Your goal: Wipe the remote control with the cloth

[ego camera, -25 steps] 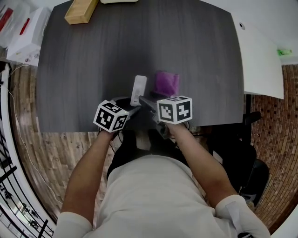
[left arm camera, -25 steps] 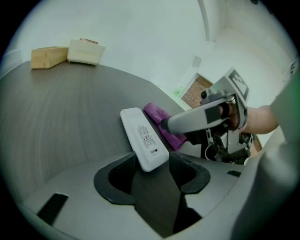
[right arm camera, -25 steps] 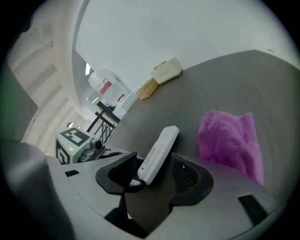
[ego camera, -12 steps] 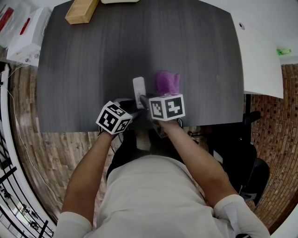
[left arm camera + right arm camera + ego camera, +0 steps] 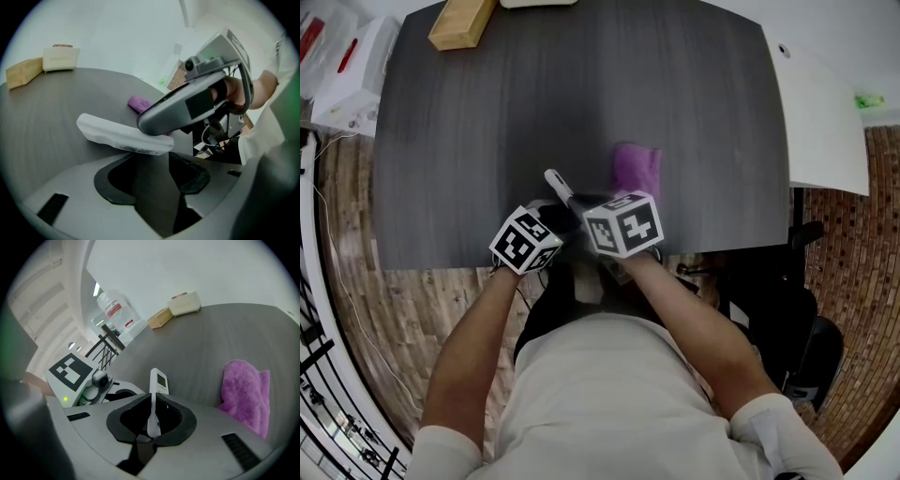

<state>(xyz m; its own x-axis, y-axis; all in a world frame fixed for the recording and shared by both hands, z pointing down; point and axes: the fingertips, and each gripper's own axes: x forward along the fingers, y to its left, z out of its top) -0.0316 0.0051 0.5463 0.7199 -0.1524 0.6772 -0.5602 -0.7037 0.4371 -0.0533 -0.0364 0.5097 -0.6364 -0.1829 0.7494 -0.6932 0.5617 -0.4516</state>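
Observation:
A slim white remote control sits edge-up between the jaws of my right gripper, which are closing and pinch its near end. In the right gripper view the remote stands upright between the dark pads, its small screen facing forward. The purple cloth lies crumpled on the dark table just right of the remote; it also shows at the right. My left gripper is beside the right one, open and empty. Its own view shows the remote ahead of the jaws, held by the right gripper.
A wooden block lies at the table's far left corner, with white boxes beyond the left edge. A white side table stands to the right. The table's near edge runs just under both grippers.
My right gripper has slid left and closed on the remote's near end. The remote has turned from lying flat and straight to tilted, its far end swung left. The left gripper barely moved.

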